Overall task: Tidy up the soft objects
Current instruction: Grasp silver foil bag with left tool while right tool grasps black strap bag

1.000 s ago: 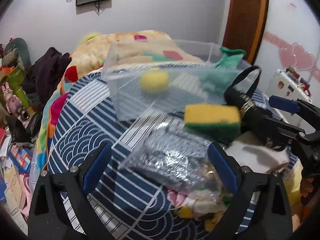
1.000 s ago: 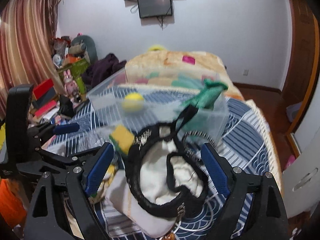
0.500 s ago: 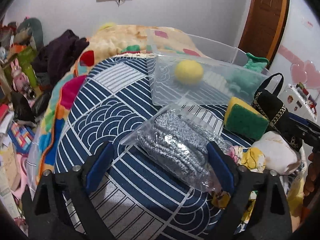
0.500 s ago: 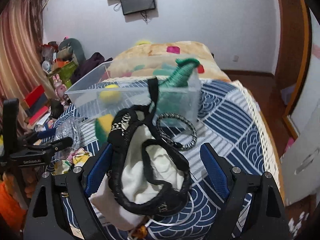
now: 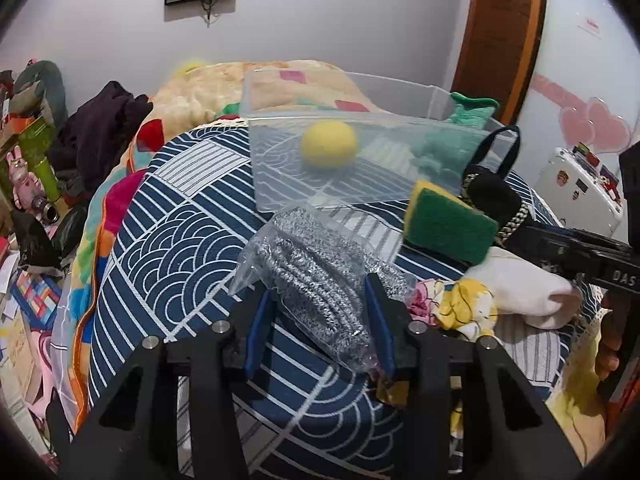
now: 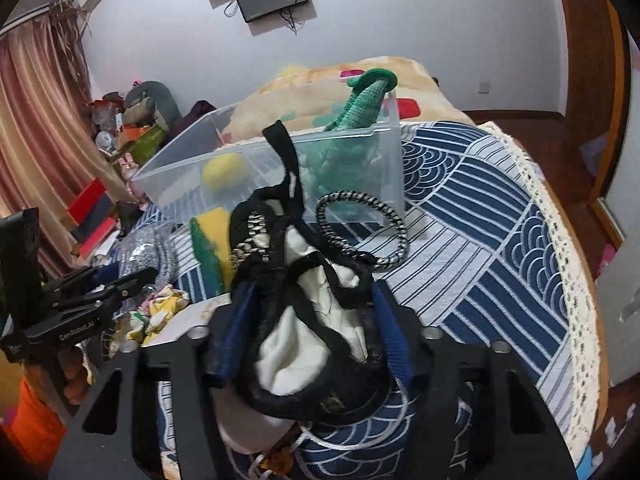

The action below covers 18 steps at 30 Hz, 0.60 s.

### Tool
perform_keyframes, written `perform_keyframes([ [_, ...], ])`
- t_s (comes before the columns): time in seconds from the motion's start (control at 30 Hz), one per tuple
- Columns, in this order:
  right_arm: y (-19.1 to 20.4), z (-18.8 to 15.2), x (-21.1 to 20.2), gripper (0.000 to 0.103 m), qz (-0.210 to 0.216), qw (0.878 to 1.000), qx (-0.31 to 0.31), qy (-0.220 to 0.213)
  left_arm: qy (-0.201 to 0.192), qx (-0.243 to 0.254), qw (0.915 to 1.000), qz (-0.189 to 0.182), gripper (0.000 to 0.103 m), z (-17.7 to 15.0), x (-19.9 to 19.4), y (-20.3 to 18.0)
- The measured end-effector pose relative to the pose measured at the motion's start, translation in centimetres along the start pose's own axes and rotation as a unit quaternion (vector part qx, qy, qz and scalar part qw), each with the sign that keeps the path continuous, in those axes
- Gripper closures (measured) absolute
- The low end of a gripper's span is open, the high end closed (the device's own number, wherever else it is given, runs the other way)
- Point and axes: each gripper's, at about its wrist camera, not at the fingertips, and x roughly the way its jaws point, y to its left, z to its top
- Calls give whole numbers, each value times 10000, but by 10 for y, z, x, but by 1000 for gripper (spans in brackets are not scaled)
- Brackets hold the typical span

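A clear plastic bin (image 5: 332, 184) (image 6: 248, 184) stands on the blue patterned cloth, holding a yellow ball (image 5: 329, 145) (image 6: 223, 171) and a green knitted piece (image 5: 460, 136) (image 6: 360, 108). My left gripper (image 5: 320, 320) has its jaws closed in around a plastic bag of silver scrubbers (image 5: 308, 268). My right gripper (image 6: 308, 320) has its jaws closed on a black handbag (image 6: 288, 264) lying on a white cloth (image 6: 296, 336). A green and yellow sponge (image 5: 444, 224) (image 6: 212, 248) sits beside the bin.
A striped hair band (image 6: 360, 232) lies by the bin's front. A flowered yellow cloth (image 5: 460, 304) lies right of the bag. Clutter and dark clothes (image 5: 100, 128) sit left of the bed. A wooden door (image 5: 500, 32) is behind.
Both grippers went from wide open to closed in, the left around the scrubber bag, the right around the black handbag. Both moved closer to their objects.
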Motion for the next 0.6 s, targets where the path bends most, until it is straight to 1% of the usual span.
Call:
perform_keyframes([
  [0.1, 5, -2, 0, 67, -54, 9999, -145, -37, -40, 74, 10000, 43, 64, -1, -4, -5],
  [0.13, 7, -2, -1, 73, -10, 9999, -157, -48, -53, 87, 9999, 54, 65, -1, -5, -7],
  [0.17, 7, -1, -1, 76, 11, 9999, -145, -65, -68, 94, 9999, 55, 66, 0, -7, -7],
  [0.3, 10, 0, -4, 78, -75, 9997, -198, -124, -159, 77, 9998, 51, 69, 1, -17, -8],
  [0.33, 12, 0, -5, 75, -113, 9996, -232, -113, -189, 85, 9998, 46, 69, 2, -20, -8],
  [0.4, 12, 2, -5, 61, -252, 9994, -208, -76, -237, 95, 9997, 12, 69, 4, -25, -7],
  [0.43, 11, 2, -5, 39, -338, 9993, -163, -93, -263, 97, 9996, 7, 69, 5, -27, -8],
  [0.47, 9, 2, -5, 23, -441, 9989, -137, -95, -296, 105, 9995, -1, 69, 6, -29, -8],
  [0.53, 5, 0, -3, 22, -519, 9985, -135, -93, -338, 115, 9994, -30, 69, 7, -32, -8],
  [0.6, -1, -1, 3, 25, -286, 9996, 29, 56, -364, 120, 9993, -32, 69, 8, -34, -9],
])
